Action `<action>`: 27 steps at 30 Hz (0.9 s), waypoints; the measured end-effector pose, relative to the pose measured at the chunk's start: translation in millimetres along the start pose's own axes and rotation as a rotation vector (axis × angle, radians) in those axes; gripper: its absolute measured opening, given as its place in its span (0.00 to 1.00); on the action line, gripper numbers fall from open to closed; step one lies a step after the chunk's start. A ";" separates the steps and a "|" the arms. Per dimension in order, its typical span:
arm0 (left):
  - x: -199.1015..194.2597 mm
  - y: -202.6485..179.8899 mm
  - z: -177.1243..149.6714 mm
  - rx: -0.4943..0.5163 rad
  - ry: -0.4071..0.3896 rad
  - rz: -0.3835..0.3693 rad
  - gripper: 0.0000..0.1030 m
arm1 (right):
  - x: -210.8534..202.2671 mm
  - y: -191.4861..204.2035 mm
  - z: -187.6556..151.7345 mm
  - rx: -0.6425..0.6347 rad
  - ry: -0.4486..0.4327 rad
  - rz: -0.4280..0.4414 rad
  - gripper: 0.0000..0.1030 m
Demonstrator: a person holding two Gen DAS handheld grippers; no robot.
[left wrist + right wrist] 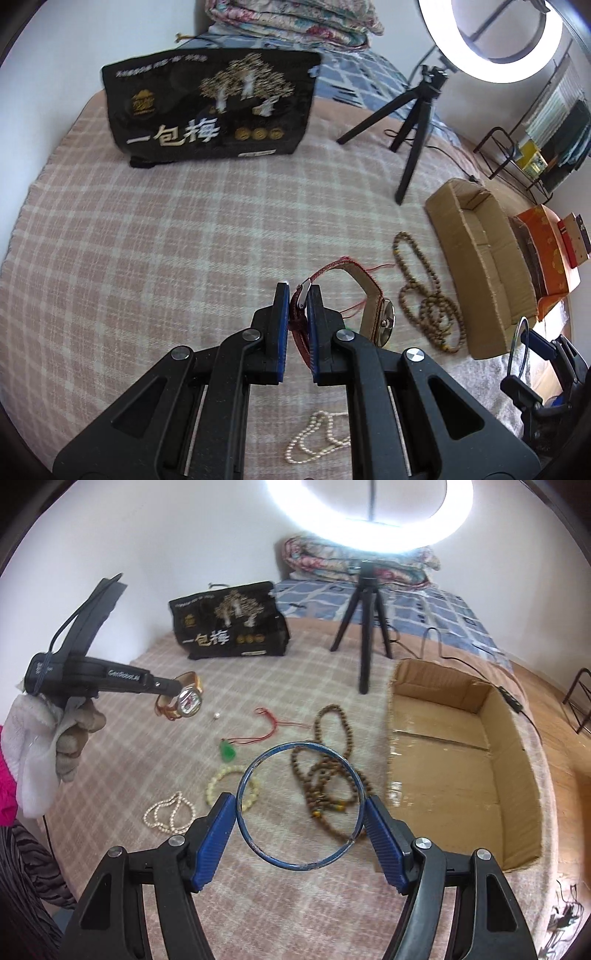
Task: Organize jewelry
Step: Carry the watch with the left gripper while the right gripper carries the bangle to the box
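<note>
My left gripper (298, 295) is shut on the red strap of a wristwatch (384, 321), which hangs above the bed; the right wrist view shows that gripper (171, 688) at the left with the watch (189, 700) dangling from it. The right gripper (300, 808) holds a thin blue bangle (258, 853) by its two sides, lifted over the blanket. That bangle (514, 347) also shows at the right edge of the left wrist view. On the blanket lie brown prayer beads (325, 771), a pearl necklace (170, 812), a pale bead bracelet (221, 781) and a green pendant (228, 752) on red cord.
An open cardboard box (517, 760) sits on the bed to the right of the jewelry. Behind stand a black tripod (365, 627) under a ring light, a black printed bag (229, 627) and folded quilts. A gloved hand (70, 731) grips the left tool.
</note>
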State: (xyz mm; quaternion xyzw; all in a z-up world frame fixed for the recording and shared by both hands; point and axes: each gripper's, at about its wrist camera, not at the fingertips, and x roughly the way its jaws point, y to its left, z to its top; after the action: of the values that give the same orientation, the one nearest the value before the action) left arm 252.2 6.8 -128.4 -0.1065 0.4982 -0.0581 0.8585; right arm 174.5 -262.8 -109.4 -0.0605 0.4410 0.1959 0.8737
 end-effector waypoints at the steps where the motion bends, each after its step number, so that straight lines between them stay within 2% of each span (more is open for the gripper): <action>1: -1.2 -6.7 1.8 0.011 -0.007 -0.006 0.07 | -2.1 -5.1 0.7 0.011 -0.004 -0.013 0.70; 10: 4.2 -64.9 17.0 0.068 -0.032 -0.075 0.07 | -19.6 -51.6 3.8 0.112 -0.034 -0.122 0.71; 17: 19.1 -112.5 29.3 0.113 -0.034 -0.107 0.07 | -20.2 -80.6 1.3 0.165 -0.014 -0.201 0.71; 27: 51.6 -180.3 44.8 0.187 -0.034 -0.125 0.07 | -14.2 -106.2 -2.1 0.218 0.005 -0.240 0.71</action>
State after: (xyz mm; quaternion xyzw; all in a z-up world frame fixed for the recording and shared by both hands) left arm 317.9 -173.3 -107.0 -0.0576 0.4686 -0.1559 0.8676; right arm 207.4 -364.7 -106.5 -0.0179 0.4516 0.0411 0.8911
